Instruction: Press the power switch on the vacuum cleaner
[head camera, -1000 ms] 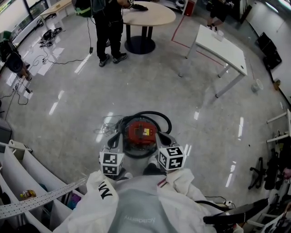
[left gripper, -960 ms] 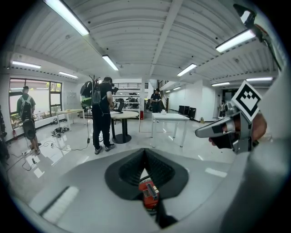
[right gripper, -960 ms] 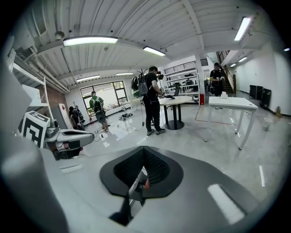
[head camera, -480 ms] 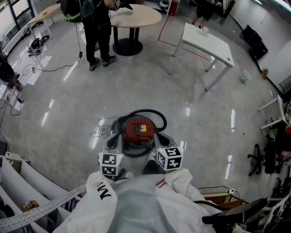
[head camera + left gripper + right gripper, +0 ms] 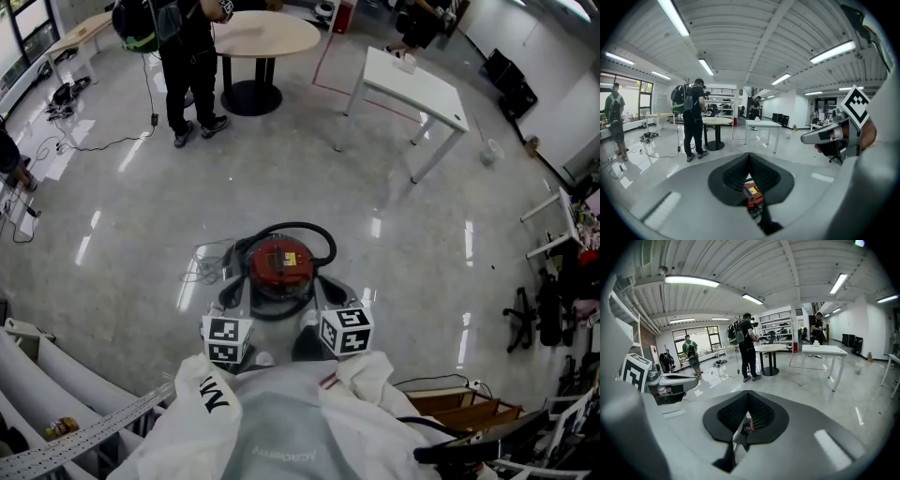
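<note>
The vacuum cleaner [image 5: 278, 263] is a round red canister with a yellow label, standing on the grey floor with its black hose [image 5: 314, 234] looped behind it. No switch can be made out on it. My left gripper [image 5: 234, 295] and right gripper [image 5: 333, 289] hover side by side over its near edge, apart from it. In the left gripper view the left gripper [image 5: 750, 161] has its black pads together, and a red sliver of the vacuum cleaner [image 5: 752, 197] shows below. In the right gripper view the right gripper [image 5: 748, 401] looks the same, holding nothing.
A person in black [image 5: 183, 56] stands by a round table [image 5: 267, 33] at the far side. A white desk [image 5: 412, 84] stands to the right of it. Thin cables [image 5: 202, 267] lie left of the vacuum. White shelving [image 5: 37, 375] is near left, a wooden box [image 5: 464, 408] near right.
The head view has swung, so the tables and the person have slid left in the picture. Both grippers stay at the vacuum's near edge, side by side, jaws unchanged.
</note>
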